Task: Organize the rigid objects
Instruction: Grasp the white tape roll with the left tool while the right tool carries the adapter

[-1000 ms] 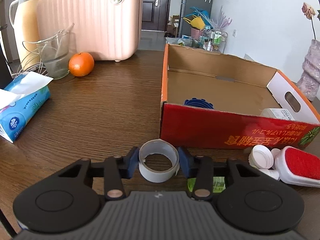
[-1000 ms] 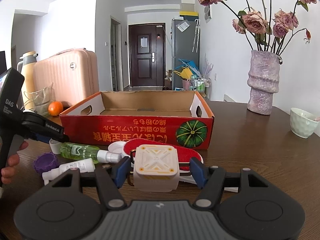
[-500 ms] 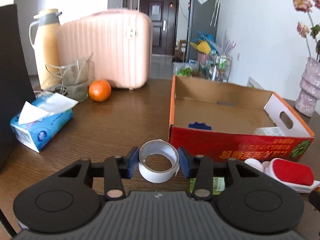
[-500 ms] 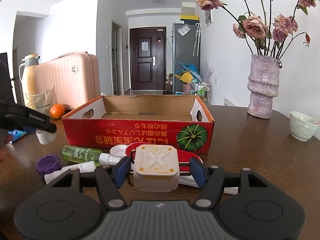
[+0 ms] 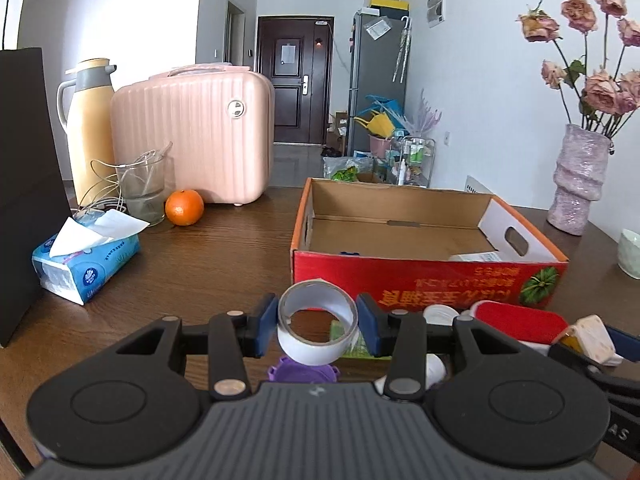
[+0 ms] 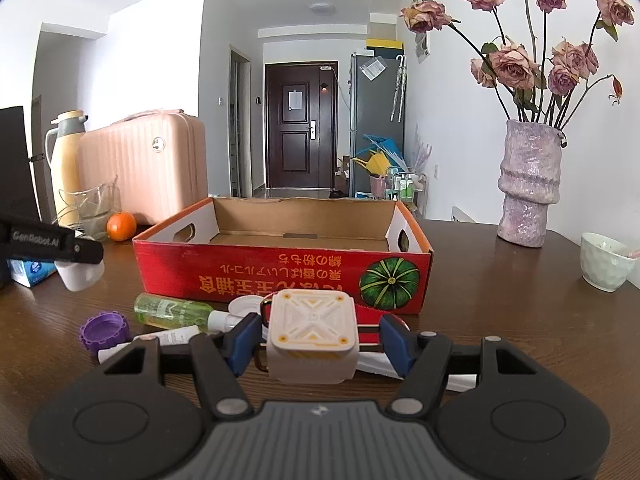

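Observation:
My left gripper (image 5: 317, 322) is shut on a white roll of tape (image 5: 308, 348), held above the table short of the red cardboard box (image 5: 428, 280). A purple cap (image 5: 298, 372) lies under the roll. My right gripper (image 6: 316, 339) is shut on a white cube with orange marks (image 6: 312, 336), in front of the red cardboard box (image 6: 280, 272). A green bottle (image 6: 172, 310), the purple cap (image 6: 102, 328), a white tube (image 6: 168, 338) and a red brush (image 6: 368, 316) lie before the box. The right wrist view shows the left gripper (image 6: 76, 250) with the tape roll (image 6: 80, 274) at the left.
A pink suitcase (image 5: 192, 136), a thermos (image 5: 86, 128), a glass jug (image 5: 142, 188), an orange (image 5: 184, 208) and a tissue pack (image 5: 86, 264) stand at the back left, beside a black bag (image 5: 24, 192). A vase of flowers (image 6: 528, 184) and a cup (image 6: 606, 256) stand on the right.
My left gripper has drawn back from the box and risen with the tape roll; the purple cap now shows beneath it. The right gripper has kept still with the cube.

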{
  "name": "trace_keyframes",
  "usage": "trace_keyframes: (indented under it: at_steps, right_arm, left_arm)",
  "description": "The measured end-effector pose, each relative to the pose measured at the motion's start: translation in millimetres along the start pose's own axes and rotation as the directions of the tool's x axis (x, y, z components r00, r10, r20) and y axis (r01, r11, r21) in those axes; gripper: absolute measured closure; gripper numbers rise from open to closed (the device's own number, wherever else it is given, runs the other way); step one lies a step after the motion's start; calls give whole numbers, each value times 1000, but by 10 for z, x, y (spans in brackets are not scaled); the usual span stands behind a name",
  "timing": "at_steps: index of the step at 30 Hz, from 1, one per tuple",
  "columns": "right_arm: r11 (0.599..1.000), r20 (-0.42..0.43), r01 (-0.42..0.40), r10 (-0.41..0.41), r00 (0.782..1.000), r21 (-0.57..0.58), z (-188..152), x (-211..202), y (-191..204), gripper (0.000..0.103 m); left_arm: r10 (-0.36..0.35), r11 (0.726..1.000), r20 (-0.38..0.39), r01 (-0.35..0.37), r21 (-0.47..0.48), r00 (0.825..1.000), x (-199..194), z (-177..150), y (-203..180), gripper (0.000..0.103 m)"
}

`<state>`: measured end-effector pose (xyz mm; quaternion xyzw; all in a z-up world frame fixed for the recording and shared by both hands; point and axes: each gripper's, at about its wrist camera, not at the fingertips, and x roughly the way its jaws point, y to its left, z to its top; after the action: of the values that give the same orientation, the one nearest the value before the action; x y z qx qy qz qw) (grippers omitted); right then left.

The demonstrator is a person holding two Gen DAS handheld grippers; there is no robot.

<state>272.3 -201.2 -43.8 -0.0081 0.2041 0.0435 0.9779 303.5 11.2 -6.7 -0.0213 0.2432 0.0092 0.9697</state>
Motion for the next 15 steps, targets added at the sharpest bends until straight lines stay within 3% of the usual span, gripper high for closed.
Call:
trace_keyframes:
  at_steps: [15]
  right_arm:
    - [1000,25,-14,15,1000,-14,134,-75,27,39]
  left_arm:
    - [-19,1000,12,19,14,1000,-124,-8,-144,59]
